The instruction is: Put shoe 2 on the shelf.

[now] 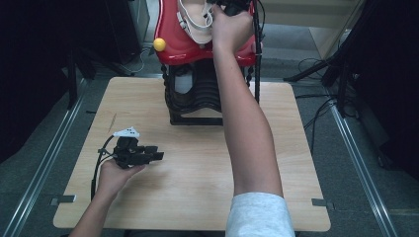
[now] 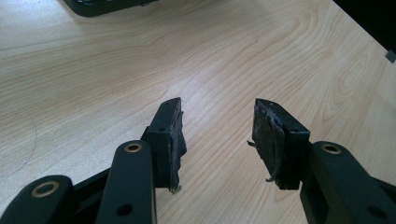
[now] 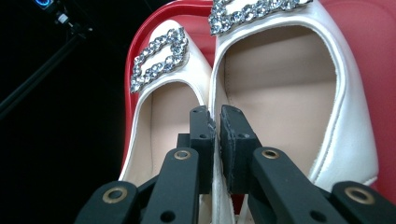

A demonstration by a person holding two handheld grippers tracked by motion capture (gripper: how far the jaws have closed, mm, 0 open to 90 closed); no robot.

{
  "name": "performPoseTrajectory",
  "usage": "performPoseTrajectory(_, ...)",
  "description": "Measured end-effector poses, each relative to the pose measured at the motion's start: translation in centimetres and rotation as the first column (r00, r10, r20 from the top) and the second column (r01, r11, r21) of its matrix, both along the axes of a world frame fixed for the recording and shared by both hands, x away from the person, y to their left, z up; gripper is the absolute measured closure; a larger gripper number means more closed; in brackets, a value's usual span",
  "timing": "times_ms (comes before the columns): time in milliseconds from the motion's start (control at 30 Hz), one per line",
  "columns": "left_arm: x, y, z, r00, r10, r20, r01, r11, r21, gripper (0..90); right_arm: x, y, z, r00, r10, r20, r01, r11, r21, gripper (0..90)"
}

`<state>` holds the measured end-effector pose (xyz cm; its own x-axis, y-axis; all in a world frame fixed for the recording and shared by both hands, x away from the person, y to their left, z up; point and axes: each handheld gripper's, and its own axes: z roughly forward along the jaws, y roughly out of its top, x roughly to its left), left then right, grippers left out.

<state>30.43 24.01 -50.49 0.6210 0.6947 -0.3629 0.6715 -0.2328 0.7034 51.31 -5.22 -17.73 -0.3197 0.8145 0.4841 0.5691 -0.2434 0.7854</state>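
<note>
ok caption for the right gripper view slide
Right tool pinches the touching inner rims of two white rhinestone-buckled shoes on a red tray.

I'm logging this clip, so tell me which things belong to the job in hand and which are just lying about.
In the job: white shoes with rhinestone buckles; red tray they sit on; right gripper, shut on the shoes' adjoining edges.

Lying about: left gripper, open over the wooden table; black rack; yellow knob.

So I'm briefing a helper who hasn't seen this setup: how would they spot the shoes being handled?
At the table's far edge stands a black rack with a red tray on top. In the tray lie two white shoes, side by side, where the right gripper has its jaws closed on their touching edges. Each toe carries a sparkling rhinestone buckle.
</note>
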Motion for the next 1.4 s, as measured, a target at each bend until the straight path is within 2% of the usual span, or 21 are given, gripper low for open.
performPoseTrajectory(133,0.0,0.0,0.0,1.0000,-0.006,-0.002,0.006,1.0000,0.001,53.1,-0.2,-0.3,0.2,0.9993,0.030,0.022,-0.029,0.999,-0.022,78.7)
performPoseTrajectory(300,0.0,-0.2,0.0,1.0000,-0.009,-0.004,0.009,0.9999,0.011,53.0,-0.5,-0.8,0.6,0.9973,0.069,0.026,-0.069,0.998,-0.004,70.7)
performPoseTrajectory(433,0.0,-0.3,-0.1,0.9999,-0.012,-0.005,0.012,0.9998,0.014,52.9,-0.8,-1.3,1.0,0.9954,0.089,0.035,-0.088,0.996,-0.027,63.6)
performPoseTrajectory(500,0.0,-0.3,-0.1,0.9999,-0.013,-0.007,0.013,0.9998,0.015,52.9,-0.9,-1.5,1.2,0.9948,0.097,0.031,-0.096,0.994,-0.045,63.2)
performPoseTrajectory(767,0.0,-0.5,-0.1,0.9996,-0.025,-0.011,0.025,0.9996,0.014,52.5,-1.6,-2.8,1.9,0.9913,0.118,0.059,-0.113,0.990,-0.086,56.1)
performPoseTrajectory(867,-0.2,-0.6,0.0,0.9994,-0.033,0.005,0.033,0.9994,0.014,52.5,-1.8,-3.4,2.1,0.9900,0.122,0.071,-0.115,0.988,-0.105,53.7)
performPoseTrajectory(1100,-0.1,-0.8,-0.1,0.9991,-0.041,-0.003,0.041,0.9990,0.016,52.0,-2.4,-5.2,2.2,0.9887,0.126,0.080,-0.118,0.987,-0.105,51.0)
performPoseTrajectory(1267,0.0,-0.7,-0.1,0.9992,-0.041,-0.002,0.041,0.9990,0.021,51.7,-2.8,-6.4,1.7,0.9884,0.121,0.092,-0.110,0.986,-0.125,48.5)
performPoseTrajectory(1400,0.0,-0.8,-0.1,0.9990,-0.045,0.003,0.045,0.9987,0.024,51.2,-3.1,-7.5,1.4,0.9882,0.120,0.096,-0.108,0.987,-0.117,46.9)
